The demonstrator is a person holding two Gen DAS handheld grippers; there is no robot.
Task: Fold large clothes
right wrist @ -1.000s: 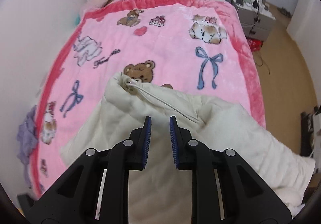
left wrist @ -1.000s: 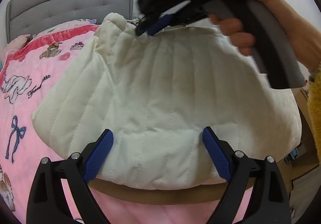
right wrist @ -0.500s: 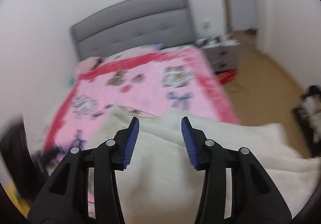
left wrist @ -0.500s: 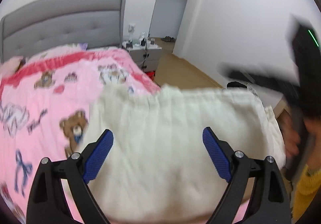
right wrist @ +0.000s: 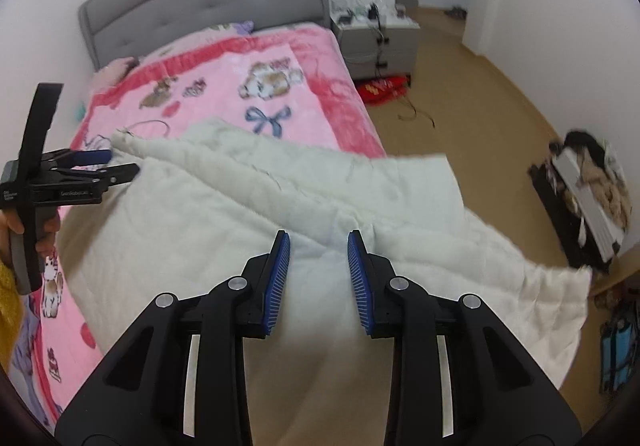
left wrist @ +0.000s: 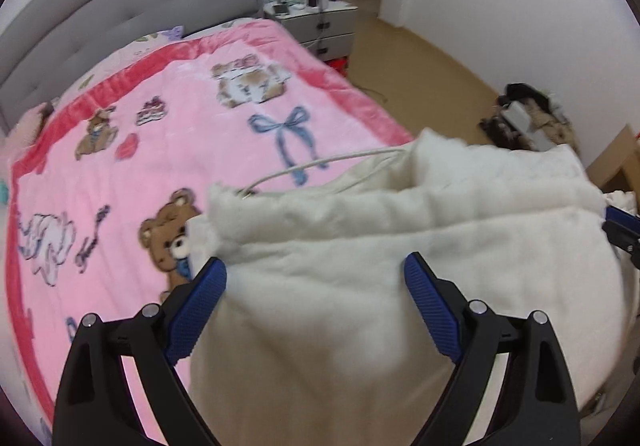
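Both tongs over cream quilted coat (left wrist: 360, 286); left tongs (left wrist: 316, 286) wide apart; right tongs (right wrist: 318, 266) narrowing, grasping nothing.

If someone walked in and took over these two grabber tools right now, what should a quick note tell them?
Left gripper: jaws wide open, nothing held, over the near left part of the cream quilted garment.
Right gripper: jaws apart and just narrowing, empty, above the garment's middle fold.
The garment lies on the near end of the bed's pink blanket, its right side hanging past the bed edge towards the floor.
Done: one fold appears made, a top layer lying over the lower one.
Left: probably take fresh hold of the edges, fold again and neaten the overhang.
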